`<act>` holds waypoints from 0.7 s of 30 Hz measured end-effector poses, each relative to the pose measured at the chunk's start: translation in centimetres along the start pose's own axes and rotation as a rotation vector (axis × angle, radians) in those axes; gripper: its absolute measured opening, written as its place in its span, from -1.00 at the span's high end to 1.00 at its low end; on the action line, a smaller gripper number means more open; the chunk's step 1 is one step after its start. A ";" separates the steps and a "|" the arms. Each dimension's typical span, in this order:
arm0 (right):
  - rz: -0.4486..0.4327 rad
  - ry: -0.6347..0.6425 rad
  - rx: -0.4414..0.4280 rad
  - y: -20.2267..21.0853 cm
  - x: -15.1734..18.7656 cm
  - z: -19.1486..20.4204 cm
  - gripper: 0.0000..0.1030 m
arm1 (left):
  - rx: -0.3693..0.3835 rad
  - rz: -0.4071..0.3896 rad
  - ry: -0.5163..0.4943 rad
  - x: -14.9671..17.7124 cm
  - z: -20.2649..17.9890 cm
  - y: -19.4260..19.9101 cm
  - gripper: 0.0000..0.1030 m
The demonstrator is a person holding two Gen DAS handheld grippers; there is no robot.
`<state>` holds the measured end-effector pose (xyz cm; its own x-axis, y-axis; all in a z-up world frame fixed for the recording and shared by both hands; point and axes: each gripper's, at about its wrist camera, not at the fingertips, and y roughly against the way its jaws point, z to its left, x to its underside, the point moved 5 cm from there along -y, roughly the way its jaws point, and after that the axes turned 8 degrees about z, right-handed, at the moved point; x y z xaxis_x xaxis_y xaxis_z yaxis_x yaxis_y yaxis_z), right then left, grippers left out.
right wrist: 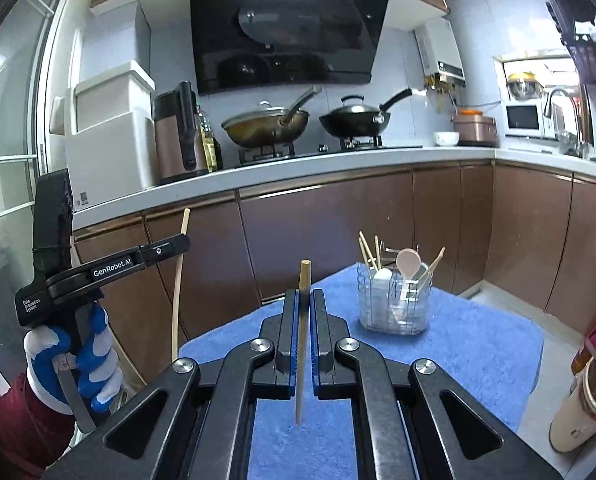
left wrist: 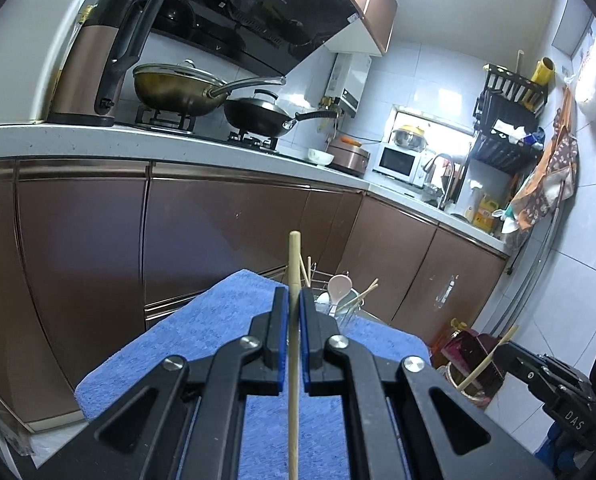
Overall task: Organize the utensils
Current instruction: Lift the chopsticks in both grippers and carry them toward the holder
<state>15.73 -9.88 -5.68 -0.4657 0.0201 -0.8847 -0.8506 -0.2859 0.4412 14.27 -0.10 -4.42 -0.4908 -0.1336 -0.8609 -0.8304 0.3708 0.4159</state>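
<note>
Right wrist view: the right gripper [right wrist: 305,296] is pinching a chopstick [right wrist: 302,340] upright above the blue towel [right wrist: 478,344]. The left gripper [left wrist: 293,300] is gripping another chopstick [left wrist: 293,320], held level by a gloved hand [right wrist: 77,344]. Farther off, the clear holder [right wrist: 394,304] is standing on the towel.

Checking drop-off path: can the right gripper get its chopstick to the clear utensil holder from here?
Probably yes. The right gripper is shut on its chopstick, and only open blue towel lies between it and the utensil holder, ahead to its right. Upright utensils crowd the holder.
</note>
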 end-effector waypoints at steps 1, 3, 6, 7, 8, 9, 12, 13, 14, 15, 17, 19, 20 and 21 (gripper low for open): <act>-0.006 0.002 0.000 0.1 -0.2 0.0 0.90 | 0.003 -0.003 0.001 -0.1 -0.2 0.0 0.91; -0.019 0.005 -0.001 0.5 -0.5 0.1 0.90 | 0.004 -0.010 0.000 -0.3 -0.5 -0.1 0.91; -0.035 0.006 0.002 0.8 -1.1 -0.2 0.90 | 0.008 -0.014 -0.012 -0.6 -1.2 -0.6 0.91; -0.040 0.005 0.002 0.8 -1.4 -0.4 0.90 | 0.008 -0.017 -0.016 -0.8 -1.4 -0.8 0.91; -0.045 0.004 0.003 0.8 -1.7 -0.6 0.90 | 0.008 -0.020 -0.019 -0.9 -1.6 -1.0 0.91; -0.049 0.004 0.004 0.8 -1.9 -0.8 0.90 | 0.007 -0.023 -0.022 -1.1 -1.8 -1.3 0.91; -0.065 -0.001 0.014 0.6 -3.1 -1.8 0.90 | 0.012 -0.033 -0.019 -1.9 -2.3 -2.4 0.91; -0.068 -0.002 0.017 0.4 -3.5 -2.1 0.90 | 0.015 -0.036 -0.015 -2.4 -2.4 -2.9 0.91; -0.072 -0.004 0.021 0.2 -3.9 -2.5 0.90 | 0.019 -0.038 -0.010 -2.9 -2.5 -3.5 0.91; -0.076 -0.007 0.025 -0.1 -4.4 -3.0 0.90 | 0.022 -0.038 -0.005 -3.3 -2.6 -4.0 0.91; -0.083 -0.012 0.031 -0.7 -5.2 -3.8 0.90 | 0.031 -0.038 0.006 -4.3 -2.8 -5.5 0.91; -0.091 -0.018 0.039 -1.5 -6.2 -4.9 0.90 | 0.039 -0.040 0.013 -5.3 -3.1 -7.0 0.91; -0.096 -0.020 0.045 -1.9 -6.6 -5.5 0.90 | 0.040 -0.041 0.015 -5.7 -3.2 -7.6 0.91; -0.099 -0.022 0.050 -2.2 -6.9 -5.9 0.90 | 0.042 -0.046 0.018 -6.3 -3.4 -8.6 0.91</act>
<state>22.24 -15.05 -1.45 -0.3834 0.0673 -0.9211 -0.9037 -0.2332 0.3591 23.63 -5.60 -1.57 -0.4571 -0.1674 -0.8735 -0.8406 0.4022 0.3629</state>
